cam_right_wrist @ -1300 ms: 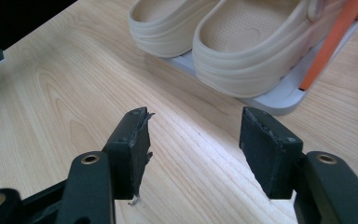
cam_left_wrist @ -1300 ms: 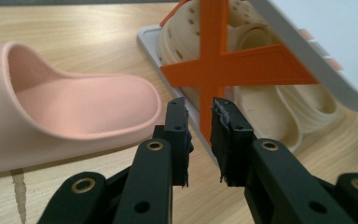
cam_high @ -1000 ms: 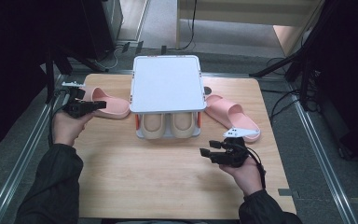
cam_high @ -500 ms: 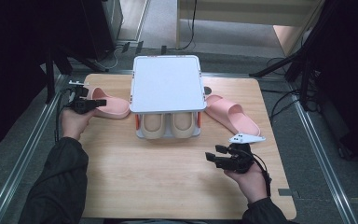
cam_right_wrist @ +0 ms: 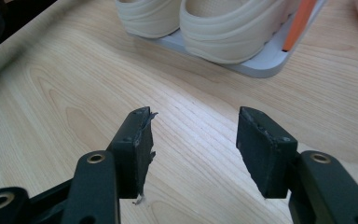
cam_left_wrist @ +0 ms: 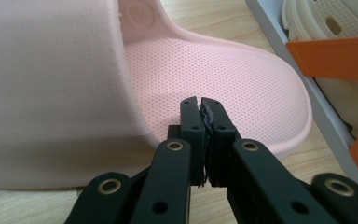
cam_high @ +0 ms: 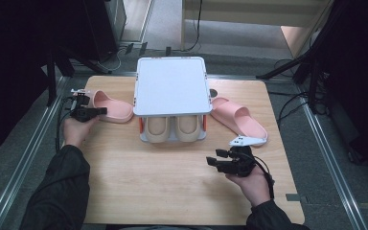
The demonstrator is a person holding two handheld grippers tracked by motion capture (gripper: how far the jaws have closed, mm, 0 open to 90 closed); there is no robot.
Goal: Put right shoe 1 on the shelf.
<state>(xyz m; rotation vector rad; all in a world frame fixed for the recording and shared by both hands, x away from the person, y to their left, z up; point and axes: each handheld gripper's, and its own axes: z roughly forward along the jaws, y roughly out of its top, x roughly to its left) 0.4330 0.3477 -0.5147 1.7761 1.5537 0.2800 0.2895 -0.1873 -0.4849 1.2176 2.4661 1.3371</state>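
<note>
So the left pink slipper [cam_high: 109,106] sits at the bench's [cam_high: 172,191] left edge, just beside the white rack [cam_high: 171,86], long axis running across the bench, heel end toward the rack. No readable writing on it. Left tool [cam_left_wrist: 200,103] is clenched with nothing between its jaws, tips over the insole; it's dropped closer to the slipper than a second ago. Right tool [cam_right_wrist: 192,135] hangs released over bare wood, near the beige shoes [cam_right_wrist: 223,28].

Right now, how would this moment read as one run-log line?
left gripper: shut, nothing between jaws, above left pink slipper heel | right gripper: open, over bare table | beige shoes: in rack
</note>
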